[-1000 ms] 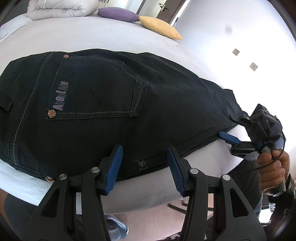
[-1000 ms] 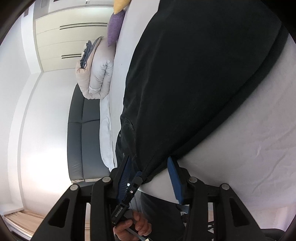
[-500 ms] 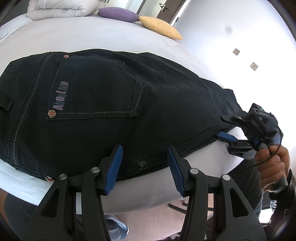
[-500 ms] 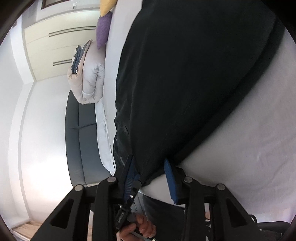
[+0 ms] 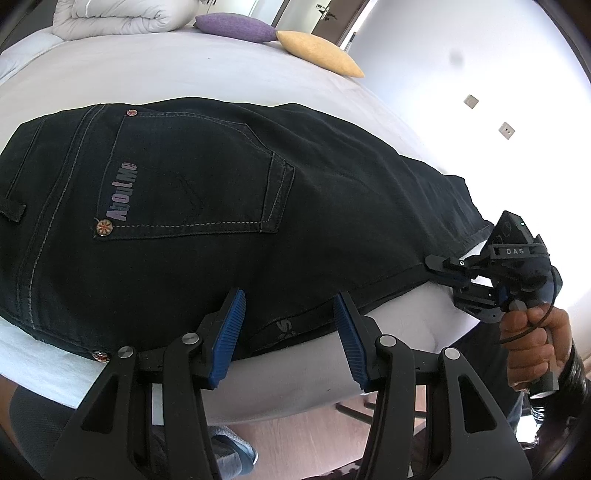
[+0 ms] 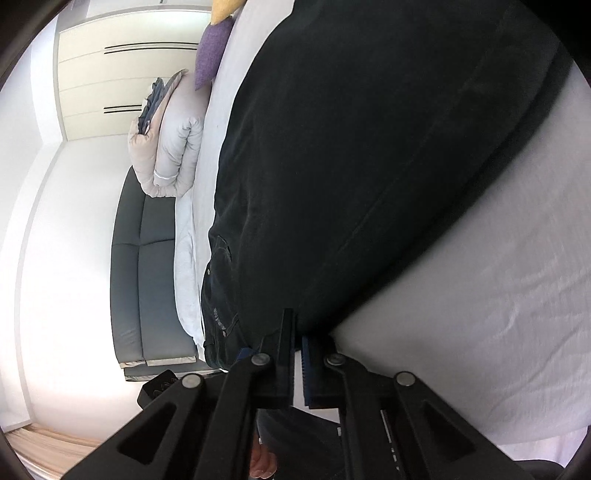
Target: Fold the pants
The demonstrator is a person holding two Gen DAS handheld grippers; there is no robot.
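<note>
Across the white bed (image 5: 177, 74) I see the black pants (image 5: 229, 206) lying flat, back pocket w/ "AboutMe" lettering up, near edge along the mattress side. My right gripper (image 5: 448, 271) is pressed together, pinching the pants' edge down by the leg end w/ a hand (image 5: 533, 343) on its handle, while my left gripper (image 5: 290, 339) sits spread at the edge below the pocket, blue pads either side & not pressing fabric. Beyond lie a purple pillow (image 5: 236, 26), yellow pillow (image 5: 319, 51) & rolled duvet (image 5: 122, 14).
</note>
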